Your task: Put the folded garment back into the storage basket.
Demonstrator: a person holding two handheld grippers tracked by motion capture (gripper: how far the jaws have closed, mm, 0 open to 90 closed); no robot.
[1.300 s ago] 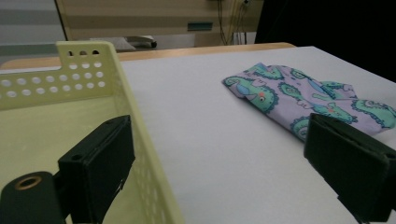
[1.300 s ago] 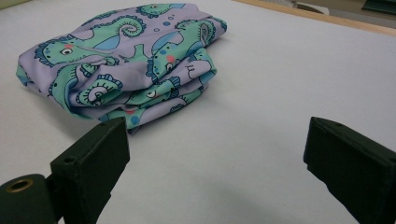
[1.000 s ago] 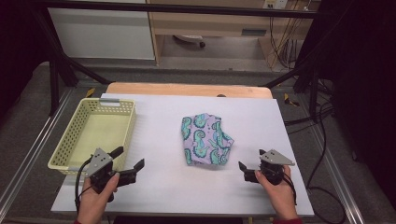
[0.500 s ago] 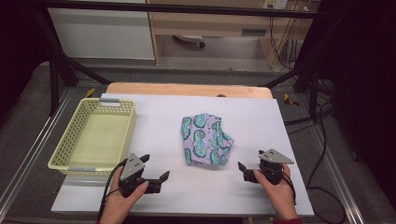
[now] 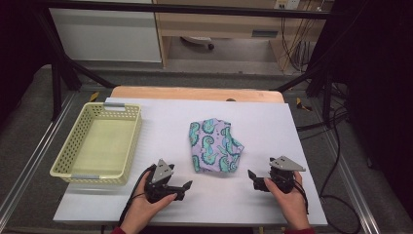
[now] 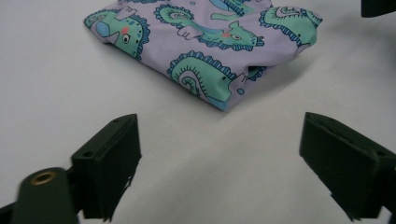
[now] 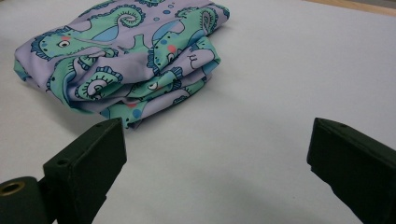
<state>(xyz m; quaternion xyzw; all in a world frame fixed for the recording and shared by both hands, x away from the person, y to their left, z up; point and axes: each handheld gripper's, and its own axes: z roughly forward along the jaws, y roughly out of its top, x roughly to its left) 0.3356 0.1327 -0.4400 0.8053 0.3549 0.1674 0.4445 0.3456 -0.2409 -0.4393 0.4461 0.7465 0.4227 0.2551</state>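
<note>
Your left gripper (image 5: 184,187) has slid right from beside the basket (image 5: 127,146) toward the folded cloth (image 5: 214,146) at mid-table, its empty jaws just narrowing slightly yet spread. Your right gripper (image 5: 253,178) waits, unclenched, empty. A two-sided pickup looks likely.

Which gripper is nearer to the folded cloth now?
Left, slightly. The left gripper sits just below the folded cloth at its near-left corner; the right gripper waits off its near-right corner.
</note>
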